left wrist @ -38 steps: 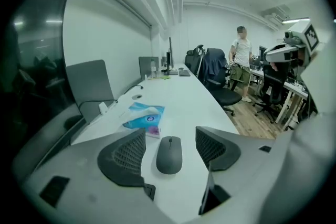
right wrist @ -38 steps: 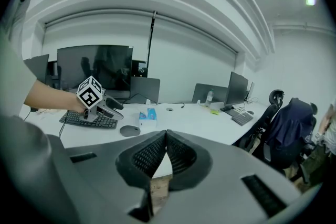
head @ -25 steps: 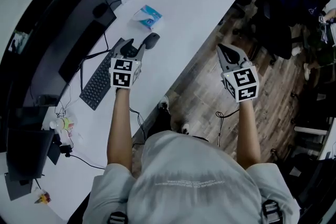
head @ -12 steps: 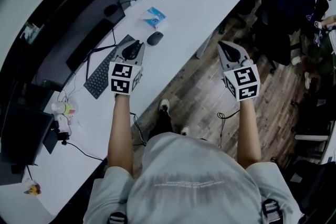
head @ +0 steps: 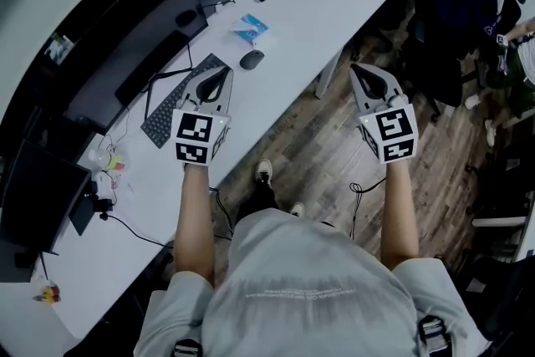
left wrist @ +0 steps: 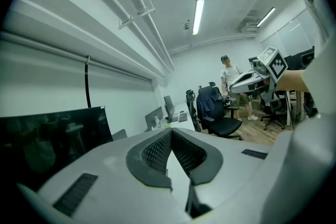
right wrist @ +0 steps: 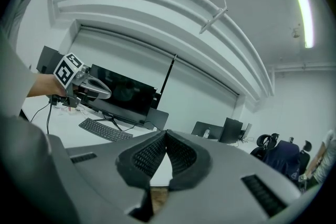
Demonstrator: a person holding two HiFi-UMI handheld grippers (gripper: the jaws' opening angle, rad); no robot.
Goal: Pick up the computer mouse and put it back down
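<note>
Mouse (head: 251,59), dark and oval, lies on a long white desk (head: 309,4), just past the far end of a black keyboard (head: 171,100) and near a blue packet (head: 251,28). Nothing touches it. Person seen from above holds a gripper in each hand. Left gripper (head: 214,78) hangs over the desk beside the keyboard, its tips pointing toward the mouse but apart from it. Its two jaws meet at the tips with nothing between them. Right gripper (head: 366,76) is held out over the wooden floor (head: 318,146) (off the desk's edge), jaws likewise pressed together and empty. Dark monitor (head: 155,46) stands behind the keyboard. Black office chair (head: 456,21) sits across the floor, at the upper right
</note>
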